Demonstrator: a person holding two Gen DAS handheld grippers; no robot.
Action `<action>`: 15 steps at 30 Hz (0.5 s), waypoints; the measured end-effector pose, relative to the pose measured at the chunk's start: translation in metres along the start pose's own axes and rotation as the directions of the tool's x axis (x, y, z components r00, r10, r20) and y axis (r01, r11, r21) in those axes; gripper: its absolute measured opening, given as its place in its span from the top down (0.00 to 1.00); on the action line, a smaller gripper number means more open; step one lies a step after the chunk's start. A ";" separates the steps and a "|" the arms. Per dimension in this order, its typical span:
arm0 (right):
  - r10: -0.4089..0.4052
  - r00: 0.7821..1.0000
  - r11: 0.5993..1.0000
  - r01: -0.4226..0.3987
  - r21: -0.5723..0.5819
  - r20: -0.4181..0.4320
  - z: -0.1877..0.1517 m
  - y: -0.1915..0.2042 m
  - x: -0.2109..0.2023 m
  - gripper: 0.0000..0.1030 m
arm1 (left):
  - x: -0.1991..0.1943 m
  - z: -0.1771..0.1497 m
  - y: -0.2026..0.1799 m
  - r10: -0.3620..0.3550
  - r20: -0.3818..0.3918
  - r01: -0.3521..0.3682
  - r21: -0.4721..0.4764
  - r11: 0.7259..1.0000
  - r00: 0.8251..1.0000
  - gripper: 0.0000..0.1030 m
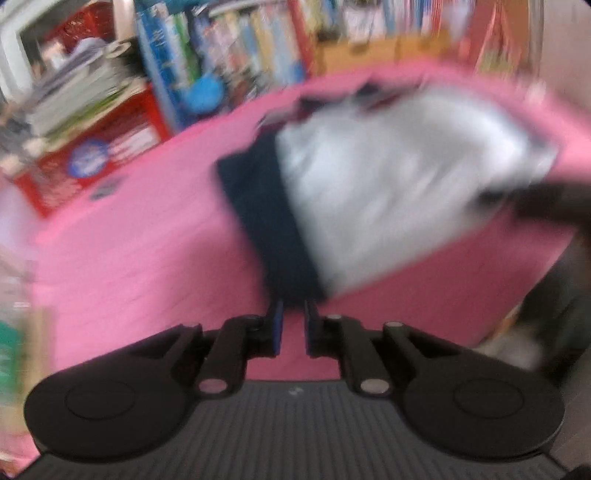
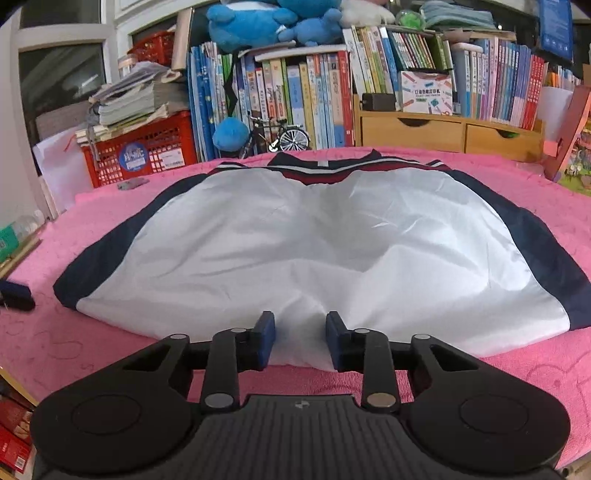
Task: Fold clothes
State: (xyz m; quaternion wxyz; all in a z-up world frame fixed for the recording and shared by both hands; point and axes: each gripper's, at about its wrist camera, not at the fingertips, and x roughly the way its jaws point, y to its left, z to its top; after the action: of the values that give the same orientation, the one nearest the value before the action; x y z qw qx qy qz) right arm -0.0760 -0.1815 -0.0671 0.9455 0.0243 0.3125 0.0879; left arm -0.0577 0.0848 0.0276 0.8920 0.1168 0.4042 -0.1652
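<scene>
A white jacket [image 2: 314,236] with navy side panels and a red-striped collar lies flat on the pink cloth [image 2: 110,343]. My right gripper [image 2: 300,339] is open at the jacket's near hem, the white fabric lying between its blue pads. The left wrist view is motion-blurred. There the jacket [image 1: 399,184] lies ahead and to the right. My left gripper [image 1: 293,325] has its jaws narrowly apart at the jacket's navy corner [image 1: 273,236]; I cannot tell if it touches the fabric. A dark blurred shape [image 1: 546,203], perhaps the right gripper, is at the right.
A red crate [image 2: 144,151] under stacked papers stands at the back left. A bookshelf with books [image 2: 295,96], blue plush toys [image 2: 255,22] and a toy bicycle [image 2: 280,136] line the back. Wooden drawers [image 2: 443,129] stand at the back right. A dark object [image 2: 14,295] lies at the left edge.
</scene>
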 end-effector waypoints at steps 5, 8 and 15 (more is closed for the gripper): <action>-0.010 1.000 1.000 0.010 -0.018 -0.004 -0.001 0.002 0.001 0.70 | 0.036 0.066 -0.030 -0.344 -0.045 0.326 -0.229 0.917 0.938 0.82; -0.007 1.000 1.000 0.007 -0.020 -0.008 -0.002 0.000 0.000 0.70 | 0.073 0.091 -0.054 -0.422 -0.144 0.368 -0.297 0.881 0.895 0.82; 0.007 1.000 1.000 -0.007 -0.028 -0.001 -0.005 -0.005 -0.002 0.70 | 0.138 0.108 -0.093 -0.285 -0.268 0.221 -0.246 0.944 0.920 0.85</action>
State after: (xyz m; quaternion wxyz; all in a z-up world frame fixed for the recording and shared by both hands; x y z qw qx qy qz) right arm -0.0799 -0.1867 -0.0703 0.9453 0.0121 0.3117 0.0954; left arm 0.0655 -0.0650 -0.0145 0.7987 -0.0083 0.5616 -0.2161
